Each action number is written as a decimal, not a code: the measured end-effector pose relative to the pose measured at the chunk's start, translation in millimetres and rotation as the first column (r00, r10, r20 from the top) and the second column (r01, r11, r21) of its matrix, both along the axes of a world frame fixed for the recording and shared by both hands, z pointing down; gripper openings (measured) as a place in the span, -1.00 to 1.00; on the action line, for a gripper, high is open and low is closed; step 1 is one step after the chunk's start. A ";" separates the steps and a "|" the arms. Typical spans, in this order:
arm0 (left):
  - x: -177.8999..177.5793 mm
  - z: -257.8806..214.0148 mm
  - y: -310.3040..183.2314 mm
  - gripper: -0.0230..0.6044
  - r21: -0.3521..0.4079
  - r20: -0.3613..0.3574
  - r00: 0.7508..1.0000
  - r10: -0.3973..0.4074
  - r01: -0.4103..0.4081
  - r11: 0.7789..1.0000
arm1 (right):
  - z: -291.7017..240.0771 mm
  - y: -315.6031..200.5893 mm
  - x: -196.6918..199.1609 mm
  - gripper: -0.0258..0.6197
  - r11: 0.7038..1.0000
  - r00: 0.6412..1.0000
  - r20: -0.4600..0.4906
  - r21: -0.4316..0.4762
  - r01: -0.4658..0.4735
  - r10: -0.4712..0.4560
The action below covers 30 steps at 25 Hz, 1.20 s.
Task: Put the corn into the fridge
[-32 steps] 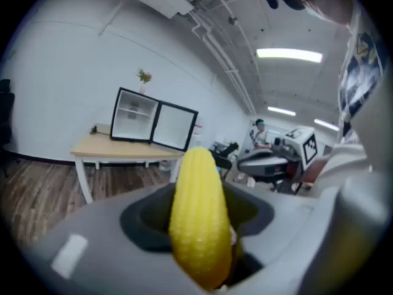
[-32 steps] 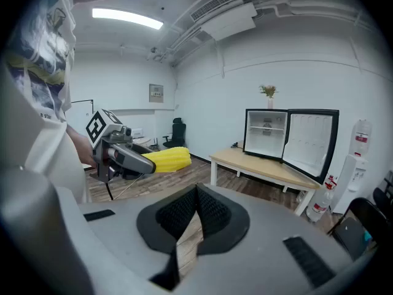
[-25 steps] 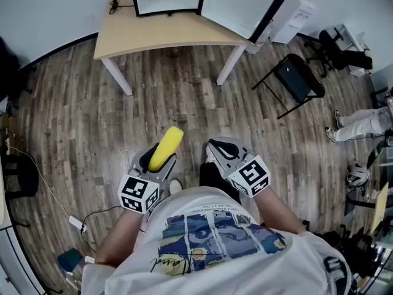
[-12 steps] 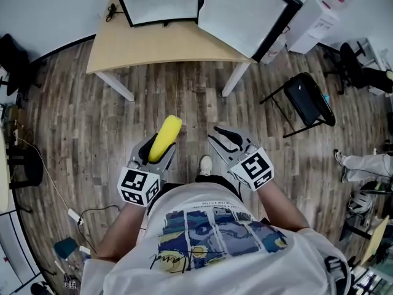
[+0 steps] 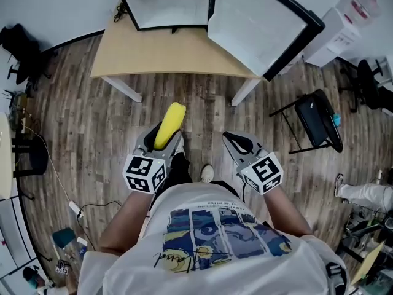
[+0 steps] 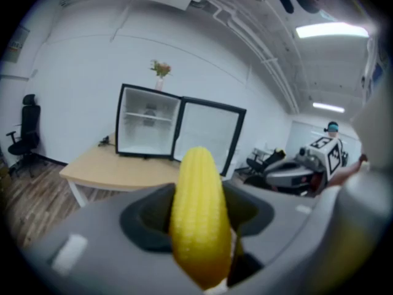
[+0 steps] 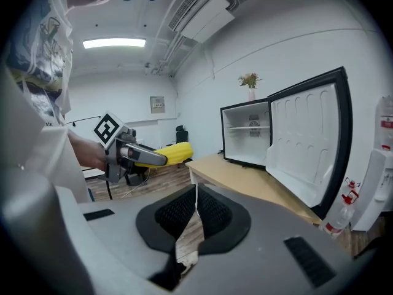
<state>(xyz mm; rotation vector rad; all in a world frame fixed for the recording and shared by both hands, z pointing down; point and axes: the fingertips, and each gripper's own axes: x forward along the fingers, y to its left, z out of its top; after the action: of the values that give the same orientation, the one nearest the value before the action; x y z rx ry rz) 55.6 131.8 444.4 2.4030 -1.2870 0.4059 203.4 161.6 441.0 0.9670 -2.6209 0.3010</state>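
Wood floor; worktop (image 5: 166, 54) w/ open fridge (image 5: 166, 2) at 12 now closer, approach underway. Left gripper (image 5: 163, 137) jaws clamp corn (image 5: 170, 121); right gripper (image 5: 236, 145) jaws together, prob. empty.

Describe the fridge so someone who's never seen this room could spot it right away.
Find the wooden table against the white wall. On it stands the small fridge. Its black frame, white inside and door swung open set it apart from the white unit beside the table.
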 end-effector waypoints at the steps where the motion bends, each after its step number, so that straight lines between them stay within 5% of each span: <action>1: -2.7 3.3 -11.2 -0.14 0.000 0.004 1.000 -0.007 0.007 1.000 | 0.2 -8.3 -2.5 -0.87 1.000 1.000 0.006 -0.002 0.002 -0.002; 18: -58.8 24.0 -257.8 -0.14 0.033 0.018 0.997 0.073 -0.073 0.997 | -14.9 -208.6 -66.3 -0.86 0.995 0.994 -0.044 0.004 -0.099 0.099; 30: -76.9 62.8 -424.1 -0.14 0.034 0.081 0.993 -0.085 0.082 0.996 | -22.3 -309.4 -81.2 -0.86 0.998 0.999 0.036 -0.060 -0.012 0.014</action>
<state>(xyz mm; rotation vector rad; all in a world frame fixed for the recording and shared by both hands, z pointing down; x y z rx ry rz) -21.3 -292.3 507.2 2.3701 -1.4336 0.4685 122.3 -147.8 418.7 0.9680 -2.6236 0.4017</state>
